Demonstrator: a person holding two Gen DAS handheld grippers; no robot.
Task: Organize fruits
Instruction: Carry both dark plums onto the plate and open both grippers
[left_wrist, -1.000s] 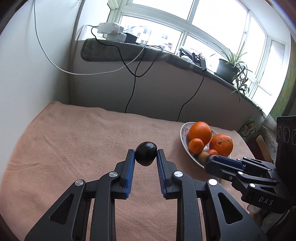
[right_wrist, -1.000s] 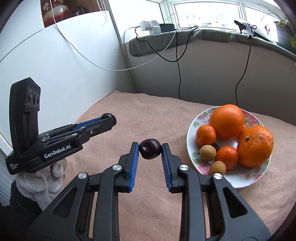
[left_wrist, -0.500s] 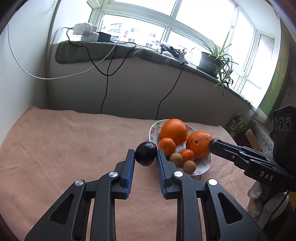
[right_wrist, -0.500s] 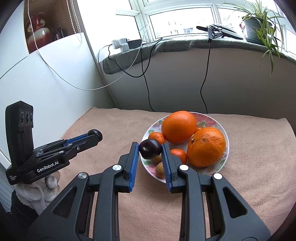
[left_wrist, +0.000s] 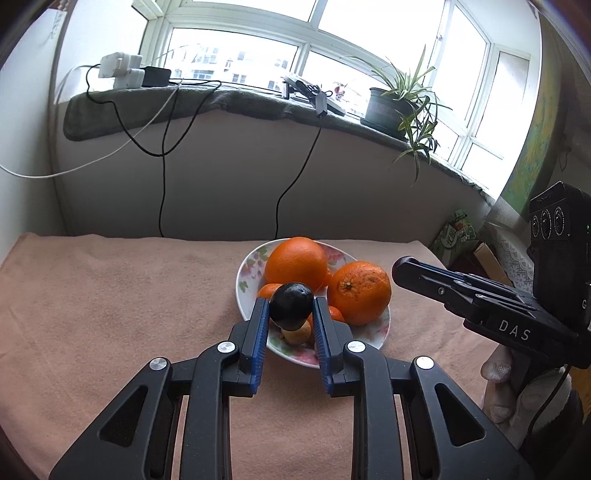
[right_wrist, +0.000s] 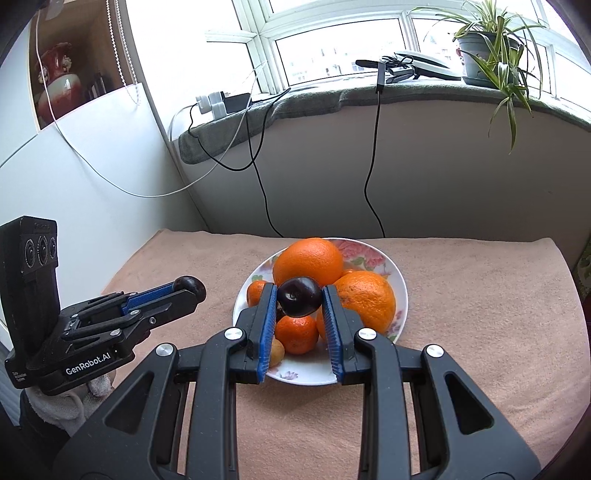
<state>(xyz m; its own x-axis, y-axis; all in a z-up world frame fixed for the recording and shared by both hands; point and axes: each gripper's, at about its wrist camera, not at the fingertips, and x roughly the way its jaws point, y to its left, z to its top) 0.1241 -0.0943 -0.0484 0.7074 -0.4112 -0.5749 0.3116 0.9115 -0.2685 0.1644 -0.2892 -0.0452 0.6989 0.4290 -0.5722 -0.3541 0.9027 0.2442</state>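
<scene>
My left gripper (left_wrist: 291, 303) is shut on a dark plum (left_wrist: 291, 312), held just above the near left rim of a floral plate (left_wrist: 244, 275). On the plate lie two big oranges (left_wrist: 297, 262), small tangerines and small brown fruits. My right gripper (right_wrist: 300, 294) is shut on a second dark plum (right_wrist: 300, 300), hovering over the plate's (right_wrist: 402, 291) fruit pile, in front of a big orange (right_wrist: 308, 260). In the right wrist view the left gripper (right_wrist: 188, 290) shows at left with its plum at the tip.
A peach towel (left_wrist: 110, 302) covers the table. Behind it a low wall rises to a windowsill with chargers, hanging cables (left_wrist: 162, 184) and a potted plant (left_wrist: 391, 107). A white wall borders the left side. A gloved hand (left_wrist: 498, 373) holds the right gripper.
Both grippers have swung toward the plate with their plums still held. The plate, off to the right a second ago, now sits directly behind the fingertips in both views.
</scene>
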